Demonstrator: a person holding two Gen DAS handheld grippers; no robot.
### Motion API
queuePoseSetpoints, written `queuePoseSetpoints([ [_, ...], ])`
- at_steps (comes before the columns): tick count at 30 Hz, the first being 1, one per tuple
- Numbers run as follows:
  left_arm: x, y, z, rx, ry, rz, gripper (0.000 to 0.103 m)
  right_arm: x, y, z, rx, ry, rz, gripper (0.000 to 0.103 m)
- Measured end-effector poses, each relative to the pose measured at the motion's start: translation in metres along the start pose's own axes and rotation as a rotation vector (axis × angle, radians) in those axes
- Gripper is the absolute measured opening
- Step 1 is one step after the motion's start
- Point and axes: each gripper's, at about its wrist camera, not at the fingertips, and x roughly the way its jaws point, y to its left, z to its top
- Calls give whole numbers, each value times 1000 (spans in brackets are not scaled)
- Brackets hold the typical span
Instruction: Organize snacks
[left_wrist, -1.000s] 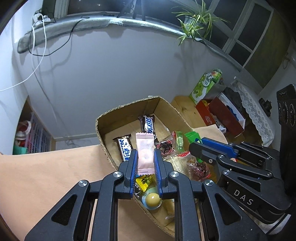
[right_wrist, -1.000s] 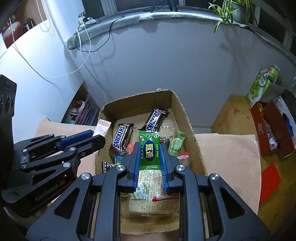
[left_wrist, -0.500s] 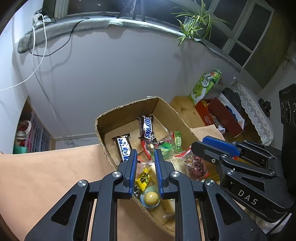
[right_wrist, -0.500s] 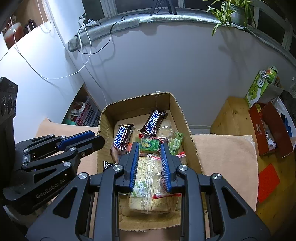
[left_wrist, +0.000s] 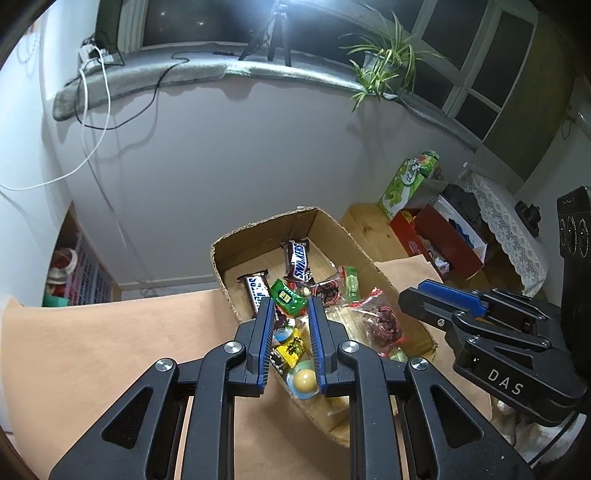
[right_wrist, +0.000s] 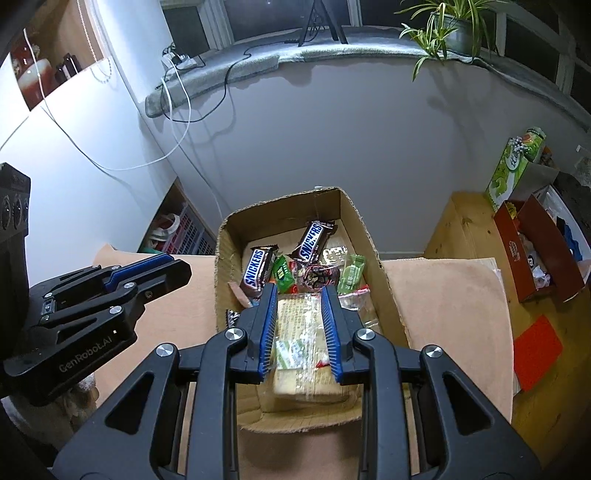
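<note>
An open cardboard box (left_wrist: 258, 227) (right_wrist: 280, 206) stands on a tan-covered table and holds several snacks. Among them are two Snickers bars (left_wrist: 297, 260) (right_wrist: 258, 271), a green packet (left_wrist: 288, 297) (right_wrist: 282, 271), a clear cracker bag (right_wrist: 299, 332) and a yellow packet (left_wrist: 291, 347). My left gripper (left_wrist: 291, 301) hovers over the box's near left corner, open by a narrow gap with nothing between its pads. Over the near middle of the box my right gripper (right_wrist: 300, 288) has its jaws opening, and they are empty too. Each gripper shows at the edge of the other's view.
The tan cover (left_wrist: 110, 332) spreads to both sides of the box. At the right a wooden stand (right_wrist: 469, 229) carries a red box (right_wrist: 535, 254) and a green carton (right_wrist: 513, 166). A grey wall with a window sill and a plant (left_wrist: 384, 70) rises behind.
The left gripper let go of a pink packet and the right let go of the green packet, which now lies in the box. Both grippers have lifted a little.
</note>
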Motion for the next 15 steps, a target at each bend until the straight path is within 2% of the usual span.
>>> queuePoseSetpoints([
  [1, -3, -1, -1, 1, -2, 1, 17, -3, 0, -2, 3, -6, -2, 32],
  [3, -8, -2, -3, -2, -8, 1, 18, -14, 1, -7, 13, -31, -10, 49],
  [7, -18, -3, -10, -7, -20, 3, 28, -27, 3, -15, 22, -49, -29, 55],
  [9, -24, -4, -14, -8, -24, 8, 34, -33, 4, -19, 25, -57, -43, 69],
  [15, -38, -8, -21, -4, -35, 35, 51, -52, 4, -30, 37, -83, -91, 82],
])
